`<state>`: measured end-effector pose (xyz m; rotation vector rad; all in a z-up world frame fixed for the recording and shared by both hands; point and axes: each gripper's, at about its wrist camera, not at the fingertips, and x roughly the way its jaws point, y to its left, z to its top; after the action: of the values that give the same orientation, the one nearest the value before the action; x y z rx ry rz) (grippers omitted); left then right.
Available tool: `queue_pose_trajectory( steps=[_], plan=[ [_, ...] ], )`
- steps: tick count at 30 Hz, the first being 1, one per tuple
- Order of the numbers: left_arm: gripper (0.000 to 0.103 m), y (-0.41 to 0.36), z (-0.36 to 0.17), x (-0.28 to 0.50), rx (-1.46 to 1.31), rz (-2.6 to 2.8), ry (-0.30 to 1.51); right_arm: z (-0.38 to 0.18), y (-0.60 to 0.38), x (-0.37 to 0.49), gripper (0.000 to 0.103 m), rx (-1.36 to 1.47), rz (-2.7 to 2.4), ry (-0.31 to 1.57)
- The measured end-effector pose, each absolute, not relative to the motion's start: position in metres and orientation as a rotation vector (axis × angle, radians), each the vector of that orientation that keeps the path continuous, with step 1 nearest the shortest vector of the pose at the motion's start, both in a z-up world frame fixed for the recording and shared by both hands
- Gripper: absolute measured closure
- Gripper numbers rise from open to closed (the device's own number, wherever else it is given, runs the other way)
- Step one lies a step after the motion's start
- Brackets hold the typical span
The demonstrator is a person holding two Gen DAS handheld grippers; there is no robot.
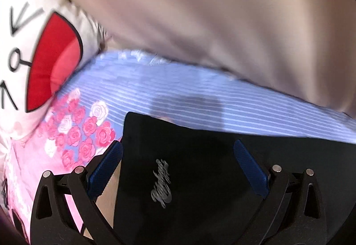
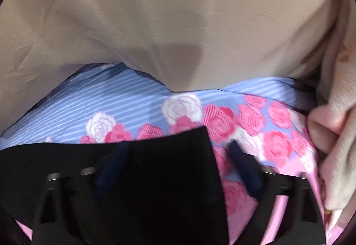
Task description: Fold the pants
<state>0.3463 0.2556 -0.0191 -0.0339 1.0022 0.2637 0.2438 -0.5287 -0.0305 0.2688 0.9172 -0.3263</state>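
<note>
Pants (image 1: 200, 178), black, lie spread on the bed, on a sheet (image 1: 200, 102) striped blue and white with pink and white roses (image 1: 89, 133) printed along one part.

In the left wrist view the left gripper (image 1: 180, 169) stands over the pants with its jaws wide apart. One corner of the black cloth lies between the blue fingers (image 1: 250, 169), along with a silver script logo (image 1: 161, 182). The pads are not pressing the cloth; the left finger sits just off the edge of the fabric, over the roses, and the right finger rests above the black cloth. Whether either pad touches it I cannot tell.

In the right wrist view the right gripper (image 2: 178, 167) is blurred. Its jaws stand partly apart, and the other corner of the pants (image 2: 155, 178) lies between them. The left finger overlaps the black cloth, the right finger is over the roses beside the edge. No grip on the cloth shows, so it reads as released.

Beyond the sheet a beige blanket (image 2: 166, 11) is bunched up across the top of both views. At the left of the left wrist view sits a white pillow (image 1: 33, 55) with a red and black cartoon print.
</note>
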Motion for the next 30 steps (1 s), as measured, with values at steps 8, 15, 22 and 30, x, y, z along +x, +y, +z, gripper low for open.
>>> queue_pose_trajectory(
  steps=[8, 15, 22, 30],
  plan=[
    [0.079, 0.273, -0.017, 0.347, -0.183, 0.187, 1.024, 0.011, -0.498, 0.226, 0.090, 0.253, -0.255, 0.809],
    [0.081, 0.258, 0.072, 0.248, -0.091, 0.093, 0.776, 0.093, -0.464, 0.137, 0.091, 0.235, -0.165, 0.596],
    [0.080, 0.266, 0.112, 0.112, -0.114, 0.023, 0.666, 0.128, -0.439, 0.019, 0.091, 0.148, -0.103, 0.516],
    [0.080, 0.312, 0.038, 0.037, -0.093, 0.106, 0.835, 0.064, -0.456, -0.061, 0.091, 0.196, -0.154, 0.650]
  ],
)
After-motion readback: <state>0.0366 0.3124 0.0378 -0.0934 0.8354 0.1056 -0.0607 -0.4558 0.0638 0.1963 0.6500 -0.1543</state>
